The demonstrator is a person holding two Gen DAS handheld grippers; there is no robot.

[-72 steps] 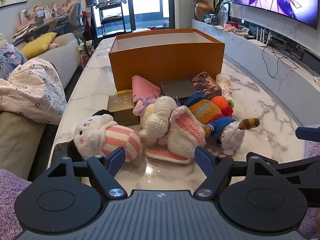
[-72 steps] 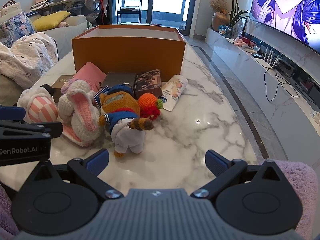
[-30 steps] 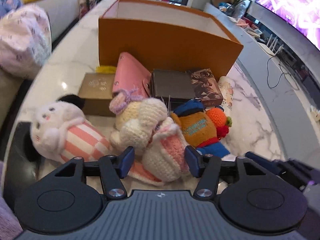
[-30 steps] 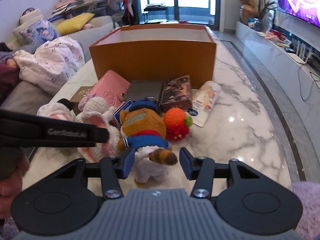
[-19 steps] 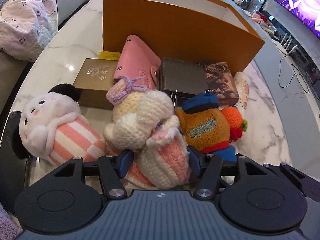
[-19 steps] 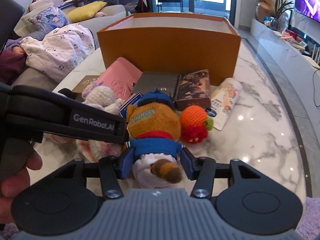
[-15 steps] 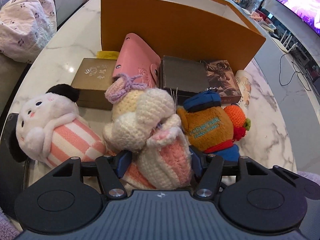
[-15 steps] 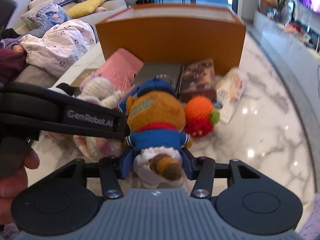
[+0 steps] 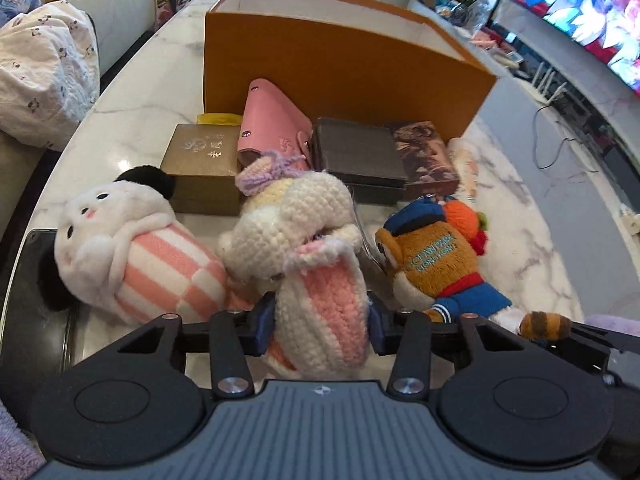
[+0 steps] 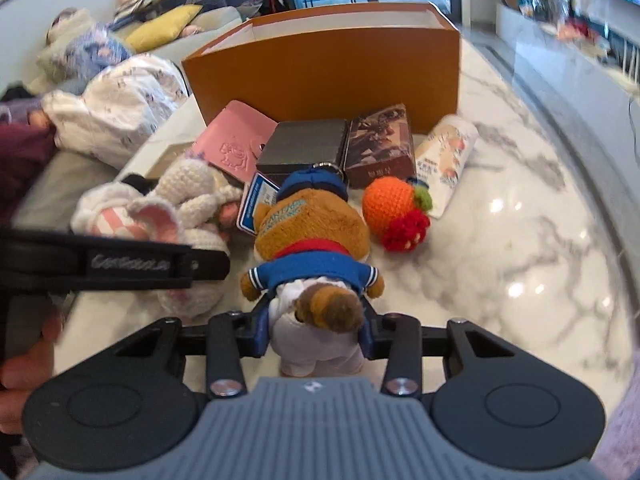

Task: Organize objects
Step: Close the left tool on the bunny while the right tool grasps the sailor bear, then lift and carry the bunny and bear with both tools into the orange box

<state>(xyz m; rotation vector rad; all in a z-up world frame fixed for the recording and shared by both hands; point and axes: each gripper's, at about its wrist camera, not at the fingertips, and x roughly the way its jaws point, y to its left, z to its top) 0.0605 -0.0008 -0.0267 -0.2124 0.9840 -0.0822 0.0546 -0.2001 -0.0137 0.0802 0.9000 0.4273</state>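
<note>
2 grips are closing at once on the marble table (image 10: 520,240): our left gripper (image 9: 320,322) squeezes the crocheted cream-and-pink rabbit's ear (image 9: 324,312), our right gripper (image 10: 314,330) pinches the brown plush bear in blue jacket (image 10: 312,240), and either soft toy may slip or drag neighbours before reaching the open orange cardboard box (image 9: 340,68).

On a marble table (image 9: 532,216), the left gripper (image 9: 320,322) closes on a crocheted rabbit (image 9: 320,304), pads touching its sides; a bear (image 9: 436,264) lies at three o'clock, an orange box (image 9: 340,64) at twelve.
</note>
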